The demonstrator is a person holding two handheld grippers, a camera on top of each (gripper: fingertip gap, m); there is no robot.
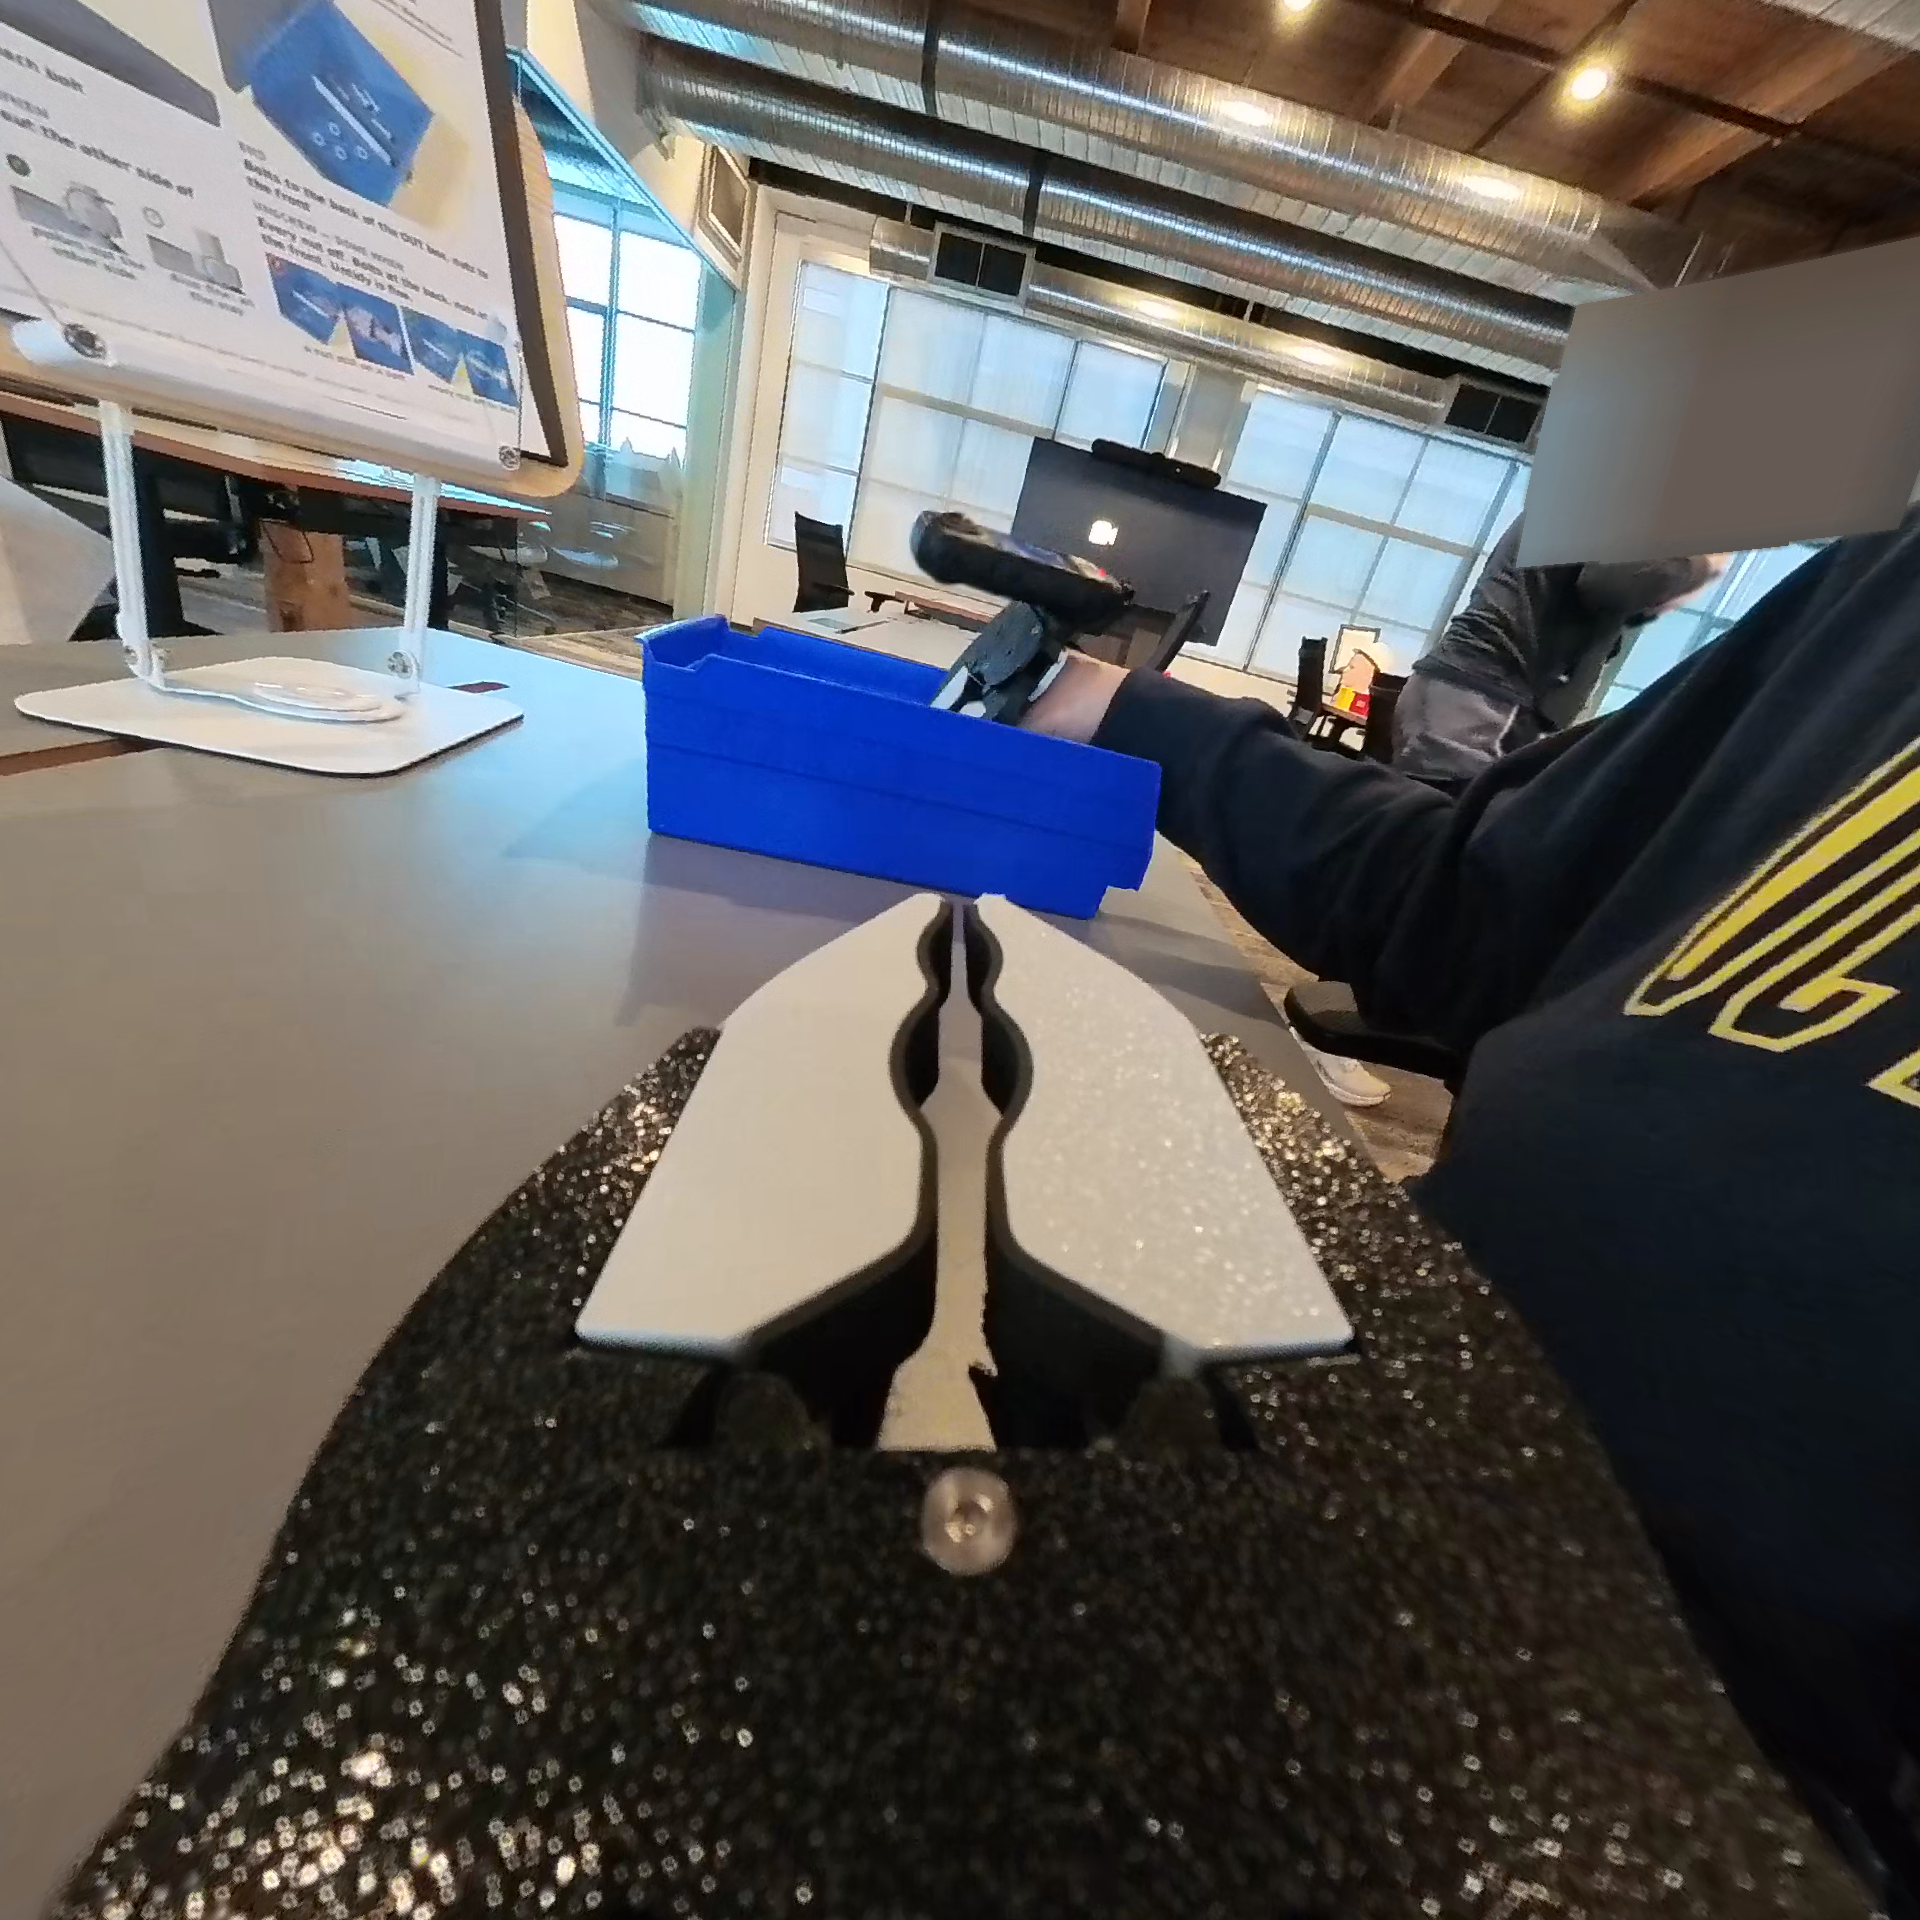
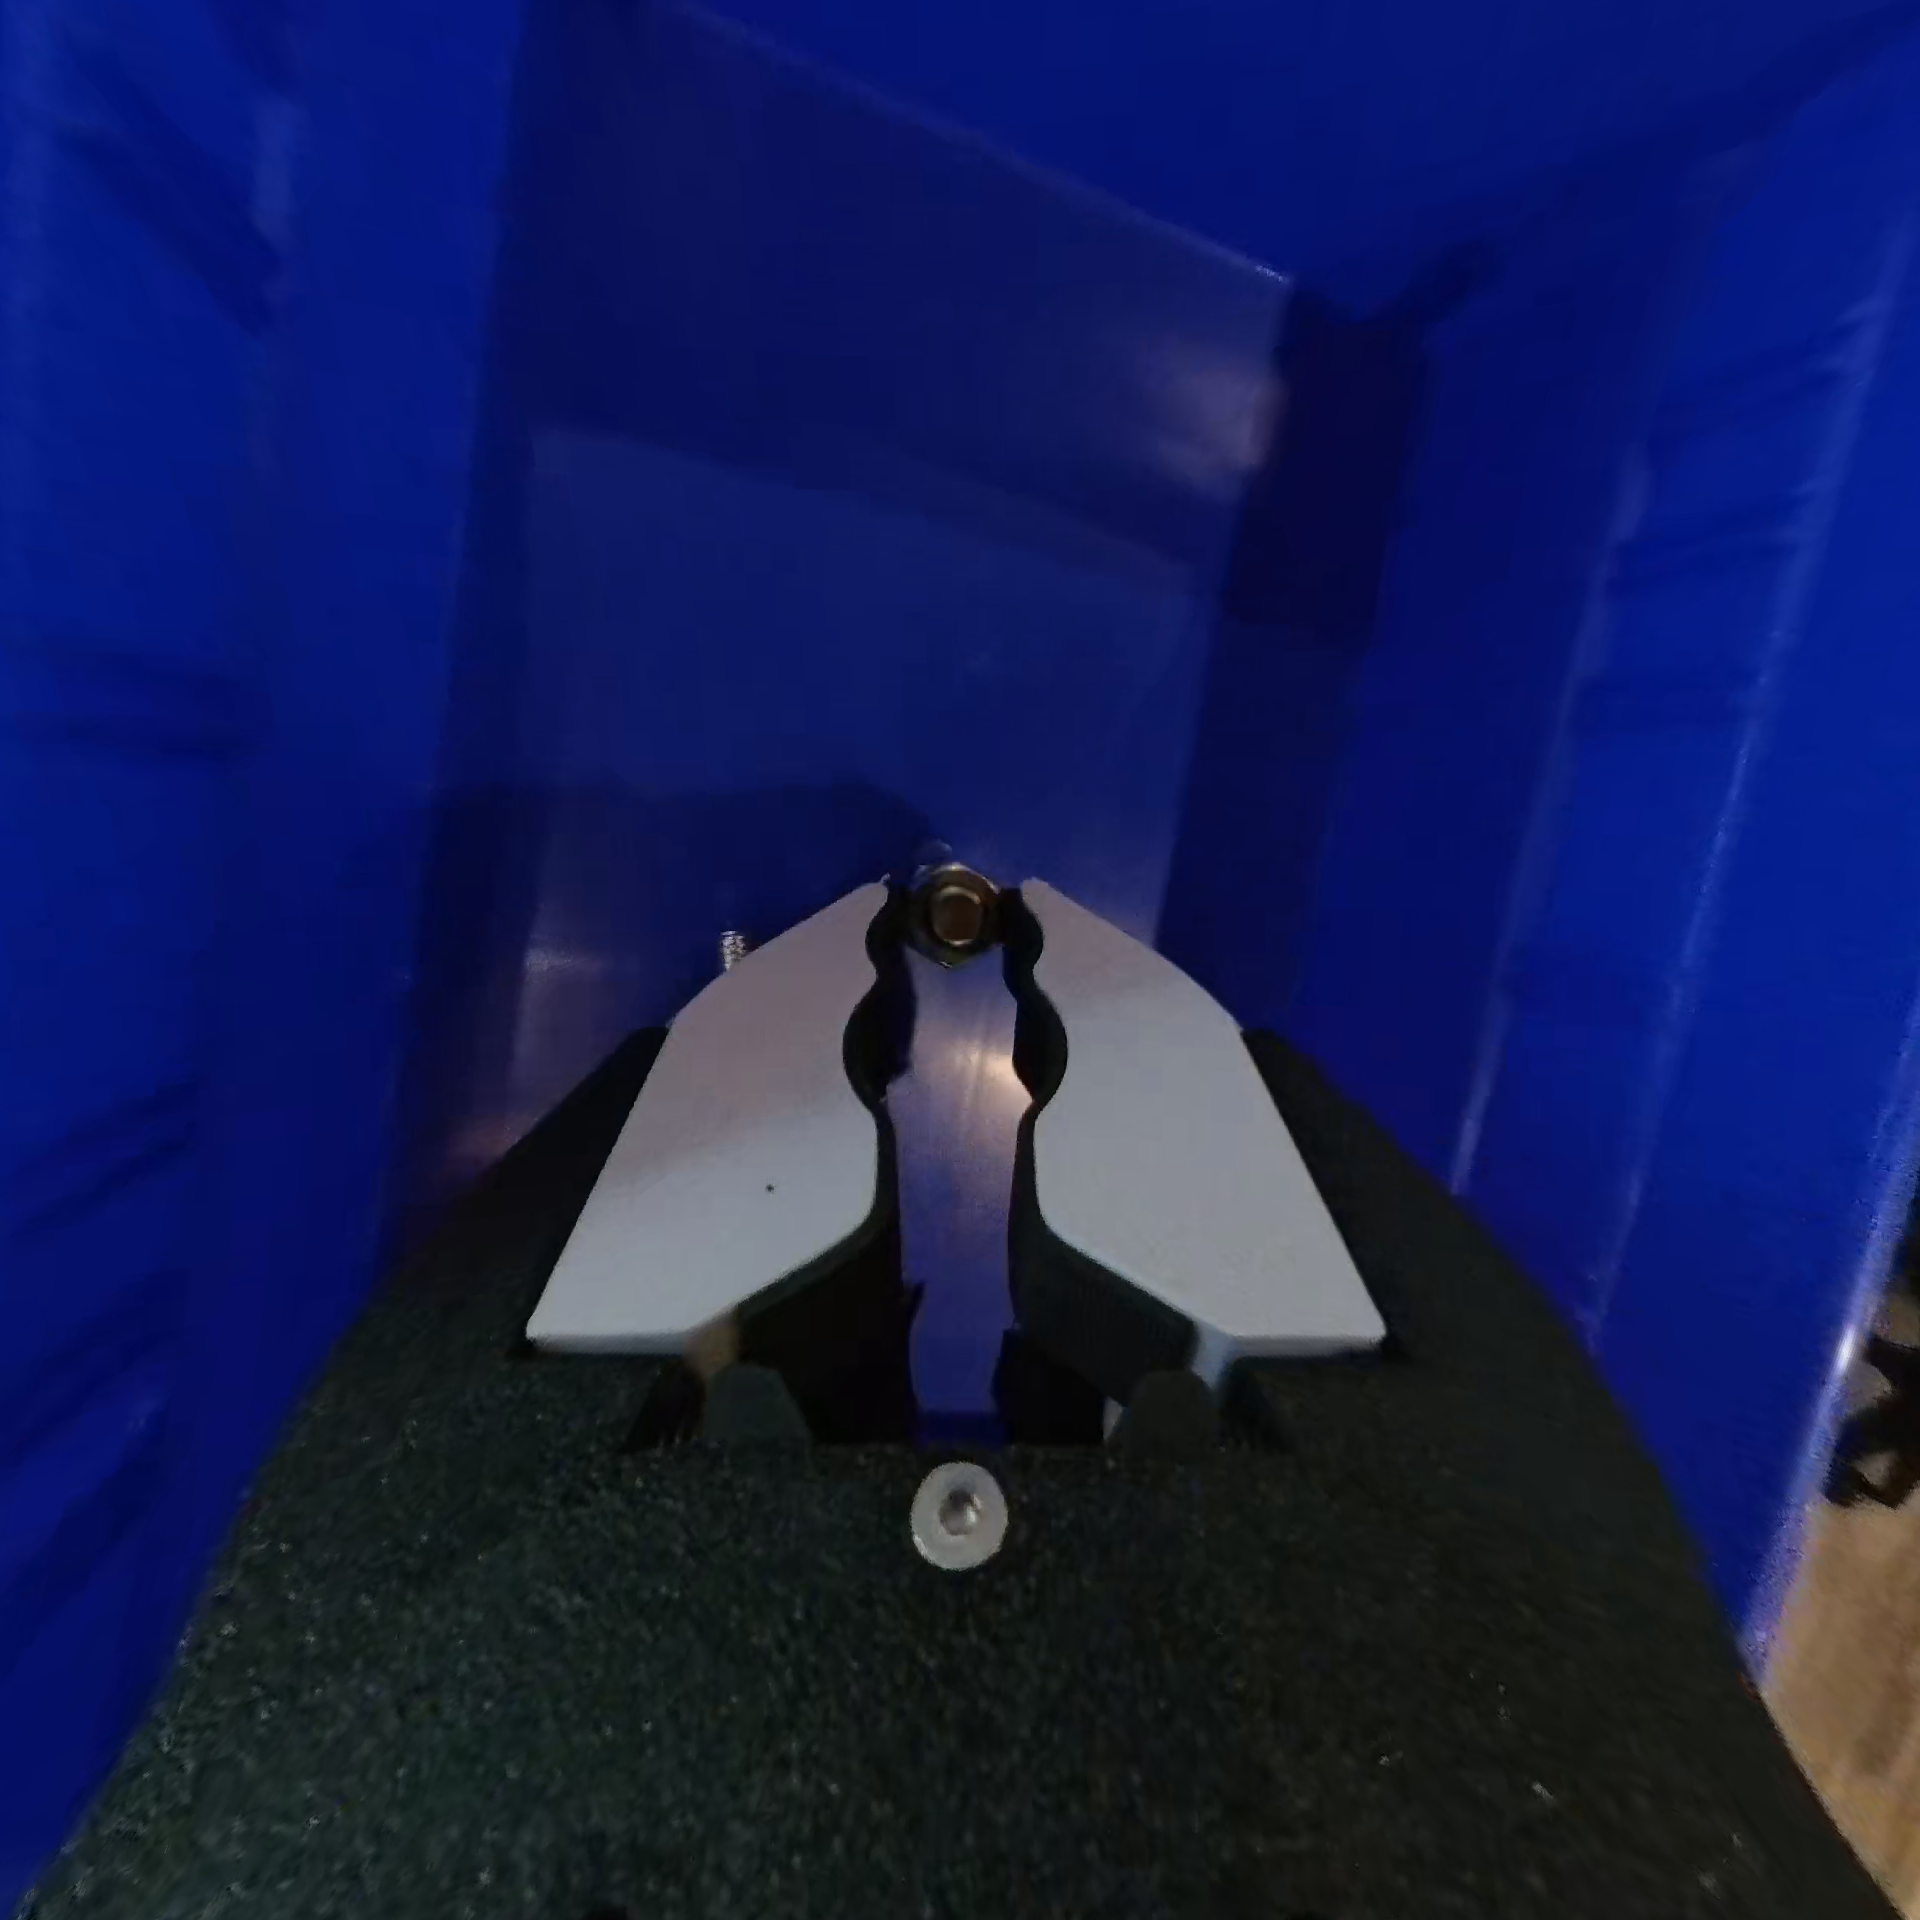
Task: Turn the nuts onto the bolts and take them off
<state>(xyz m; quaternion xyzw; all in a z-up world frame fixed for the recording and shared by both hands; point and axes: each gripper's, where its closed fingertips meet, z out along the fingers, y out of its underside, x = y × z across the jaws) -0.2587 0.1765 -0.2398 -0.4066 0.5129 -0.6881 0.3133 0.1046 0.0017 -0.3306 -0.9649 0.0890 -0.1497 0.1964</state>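
Right wrist view is buried deep inside the blue bin [image 2: 935,416], walls close on every side, and the light is dim and bluish down there. The right gripper [image 2: 953,914] has its two pale fingers [image 2: 748,1132] pinched on a small metal nut [image 2: 952,918] right at the tips, the hex face turned toward the camera. Just behind the nut something dark pokes out, maybe the bolt it sits on, but it is too murky to call. A little threaded piece [image 2: 734,945] peeks past the left finger, mostly hidden. Over on the lower right edge, a sliver of floor or table beyond the bin wall is just a blur. Left wrist view gives the wide scene that the other misses: the bin [image 1: 894,790] sits on a grey table [image 1: 312,987], and the right gripper [image 1: 1013,644] dips into it from above, its tips lost behind the rim, a dark sleeve [image 1: 1351,831] trailing back to the person. The bin's contents cannot be seen from here. The left gripper [image 1: 961,914] hangs above the table, near the bin, fingers [image 1: 790,1143] closed together with only a hairline gap and nothing between them. A sign on a white stand [image 1: 270,696] stands far left, its top cut off.
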